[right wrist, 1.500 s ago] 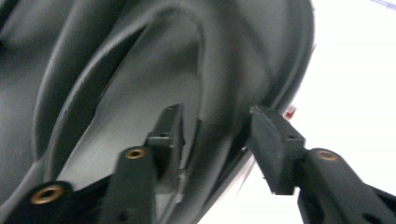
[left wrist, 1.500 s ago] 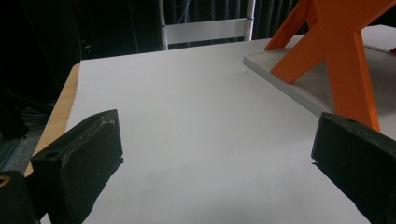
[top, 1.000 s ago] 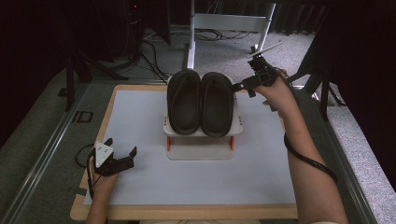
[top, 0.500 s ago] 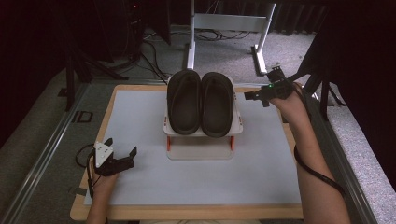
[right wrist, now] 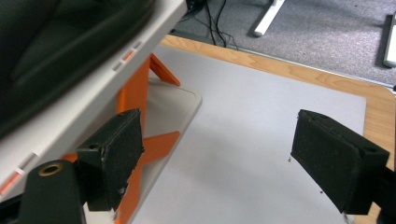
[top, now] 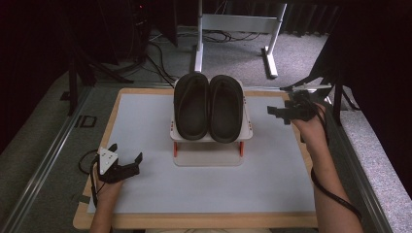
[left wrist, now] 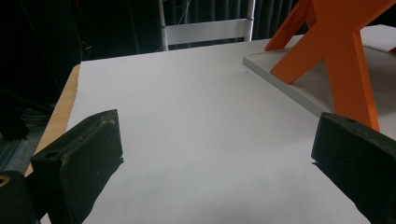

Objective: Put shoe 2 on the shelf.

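Two black sandals (top: 210,107) lie side by side on the top shelf of a small white rack (top: 209,145) with orange legs, at the middle of the table. My right gripper (top: 278,114) hovers open just right of the rack, empty, its jaws pointing left toward it. In the right gripper view a black sandal (right wrist: 56,42) sits on the rack's white shelf (right wrist: 107,79) above orange legs (right wrist: 140,140), close to the left jaw. My left gripper (top: 131,162) rests open and empty at the near left of the table. An orange leg (left wrist: 336,56) shows in the left gripper view.
The table is a white mat (top: 145,121) on a wooden board (top: 194,221). A white metal stand (top: 233,29) and cables lie on the grey carpet beyond the far edge. A metal rail (top: 43,160) runs along the left side.
My right gripper has drawn back from the right sandal, moving right and toward the near side, away from the rack. The left gripper has stayed still.
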`<state>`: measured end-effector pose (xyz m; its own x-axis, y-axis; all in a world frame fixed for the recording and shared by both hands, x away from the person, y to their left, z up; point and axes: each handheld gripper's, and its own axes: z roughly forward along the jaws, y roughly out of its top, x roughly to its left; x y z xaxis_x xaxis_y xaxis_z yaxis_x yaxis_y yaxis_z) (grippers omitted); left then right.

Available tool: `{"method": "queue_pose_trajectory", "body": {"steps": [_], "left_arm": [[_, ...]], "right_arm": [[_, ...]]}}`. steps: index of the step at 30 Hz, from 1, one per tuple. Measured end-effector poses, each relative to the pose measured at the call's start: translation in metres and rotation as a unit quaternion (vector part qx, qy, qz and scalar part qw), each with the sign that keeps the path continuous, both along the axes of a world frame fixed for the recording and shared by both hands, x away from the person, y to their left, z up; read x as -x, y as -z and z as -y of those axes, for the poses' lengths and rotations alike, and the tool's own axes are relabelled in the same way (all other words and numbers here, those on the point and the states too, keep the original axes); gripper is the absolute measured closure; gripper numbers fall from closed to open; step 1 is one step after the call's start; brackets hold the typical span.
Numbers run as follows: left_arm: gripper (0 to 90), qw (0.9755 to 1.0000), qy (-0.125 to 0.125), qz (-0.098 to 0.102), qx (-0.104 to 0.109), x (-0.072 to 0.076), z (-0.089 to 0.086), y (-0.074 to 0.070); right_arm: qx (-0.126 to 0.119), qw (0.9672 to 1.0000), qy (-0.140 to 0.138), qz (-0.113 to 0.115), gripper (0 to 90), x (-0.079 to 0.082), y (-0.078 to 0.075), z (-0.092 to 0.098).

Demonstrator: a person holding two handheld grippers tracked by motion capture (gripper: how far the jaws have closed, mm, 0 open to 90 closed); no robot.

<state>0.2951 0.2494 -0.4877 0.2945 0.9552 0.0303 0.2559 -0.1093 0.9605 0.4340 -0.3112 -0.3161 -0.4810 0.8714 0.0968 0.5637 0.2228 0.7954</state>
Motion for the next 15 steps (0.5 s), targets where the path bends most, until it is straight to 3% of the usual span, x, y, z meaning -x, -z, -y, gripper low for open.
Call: {"method": "queue_pose_trajectory", "body": {"steps": [5, 15], "left_arm": [[1.6, 1.0, 0.001, 0.001, 0.001, 0.0, 0.0, 0.0], [1.6, 1.0, 0.002, 0.0, 0.002, 0.0, 0.0, 0.0]], "right_arm": [[-0.003, 0.9998, 0.013, 0.014, 15.7, 0.008, 0.02, 0.006], [-0.003, 0.9995, 0.028, 0.011, 14.1, 0.021, 0.061, 0.015]]}}
